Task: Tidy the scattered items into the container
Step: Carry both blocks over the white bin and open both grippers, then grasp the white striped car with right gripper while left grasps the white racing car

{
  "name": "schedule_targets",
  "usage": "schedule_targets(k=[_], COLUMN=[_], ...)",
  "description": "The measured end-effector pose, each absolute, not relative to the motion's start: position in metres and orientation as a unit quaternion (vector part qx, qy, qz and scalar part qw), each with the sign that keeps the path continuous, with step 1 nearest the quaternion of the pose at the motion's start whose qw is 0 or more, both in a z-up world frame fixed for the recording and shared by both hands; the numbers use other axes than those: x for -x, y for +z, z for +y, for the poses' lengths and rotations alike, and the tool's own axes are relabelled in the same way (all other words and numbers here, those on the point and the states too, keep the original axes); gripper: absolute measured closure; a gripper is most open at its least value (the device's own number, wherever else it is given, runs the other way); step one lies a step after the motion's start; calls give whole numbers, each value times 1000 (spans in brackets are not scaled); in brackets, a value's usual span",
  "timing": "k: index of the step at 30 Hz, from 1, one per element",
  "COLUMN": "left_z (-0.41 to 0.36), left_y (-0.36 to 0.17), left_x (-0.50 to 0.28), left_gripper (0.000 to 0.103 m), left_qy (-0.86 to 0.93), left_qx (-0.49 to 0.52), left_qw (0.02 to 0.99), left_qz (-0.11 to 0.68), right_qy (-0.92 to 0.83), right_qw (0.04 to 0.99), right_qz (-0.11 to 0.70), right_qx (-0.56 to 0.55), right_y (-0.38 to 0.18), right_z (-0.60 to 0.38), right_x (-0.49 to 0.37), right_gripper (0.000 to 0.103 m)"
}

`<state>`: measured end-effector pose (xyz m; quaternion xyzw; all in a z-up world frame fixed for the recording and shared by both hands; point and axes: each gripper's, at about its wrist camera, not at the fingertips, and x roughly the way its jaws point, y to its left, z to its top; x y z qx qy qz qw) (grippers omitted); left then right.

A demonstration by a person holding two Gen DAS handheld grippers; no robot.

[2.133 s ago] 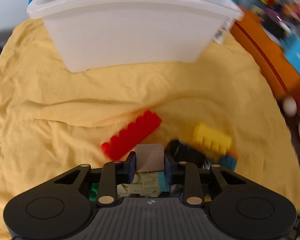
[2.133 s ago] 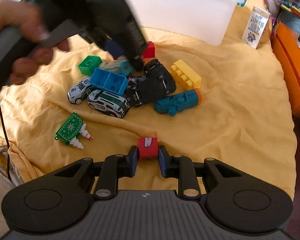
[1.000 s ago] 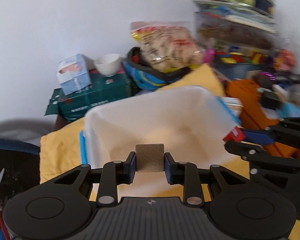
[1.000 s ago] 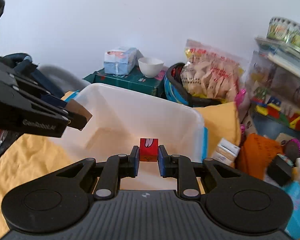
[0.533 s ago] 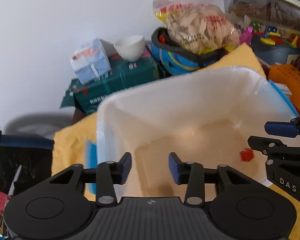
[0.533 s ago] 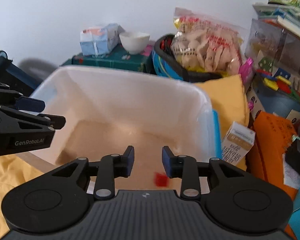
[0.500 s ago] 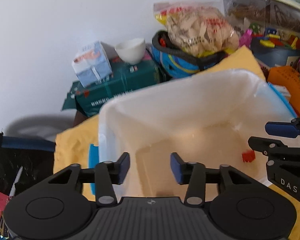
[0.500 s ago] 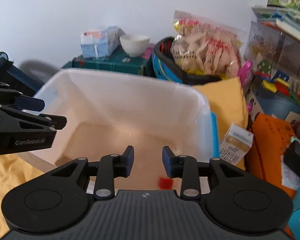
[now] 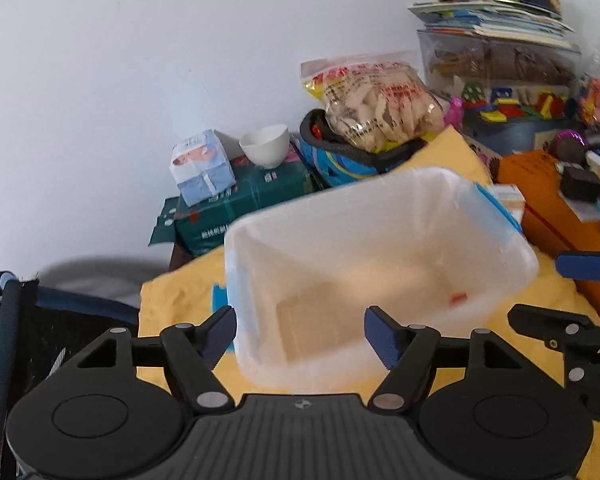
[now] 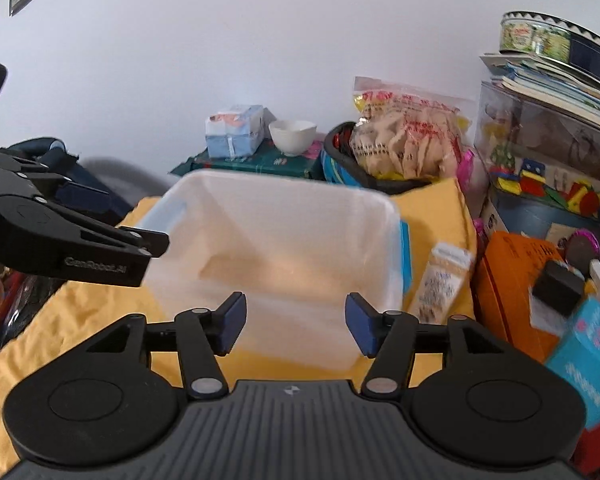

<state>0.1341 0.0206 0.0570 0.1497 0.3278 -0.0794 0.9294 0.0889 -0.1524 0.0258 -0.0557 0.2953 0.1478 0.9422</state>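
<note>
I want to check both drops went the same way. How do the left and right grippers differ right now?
The left gripper shows a small red piece on the floor of the white bin ahead of it; in the right gripper view no piece can be made out in the bin. The left gripper sits by the bin's left side, the right gripper by the side with the carton. Both are open, empty and aimed at the bin.
</note>
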Motion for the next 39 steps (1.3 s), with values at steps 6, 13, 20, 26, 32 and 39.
schedule_targets(k=[6, 13, 20, 26, 32, 39], left_z=[28, 35, 63, 68, 57, 50], left_y=[32, 1, -24, -47, -54, -55], left_x=[-86, -44, -20, 10, 21, 21], left_gripper=[29, 30, 42, 70, 80, 77], left_qy=[-114, -138, -154, -190, -217, -231], left_qx=[-130, -122, -74, -87, -91, -99], left_qw=[916, 901, 880, 852, 838, 834], left_qz=[362, 393, 443, 480, 492, 492], right_qy=[136, 128, 134, 161, 194, 238], right_qw=[926, 904, 898, 882, 866, 860], right_qz=[348, 406, 416, 433, 442, 416], right_qx=[51, 31, 47, 94, 133, 172], right_y=[-7, -38, -52, -77, -85, -74], right_z=[-157, -158, -157, -154, -139, -120], right_x=[-58, -38, -14, 22, 37, 38], right_gripper=[40, 34, 33, 34, 51, 72])
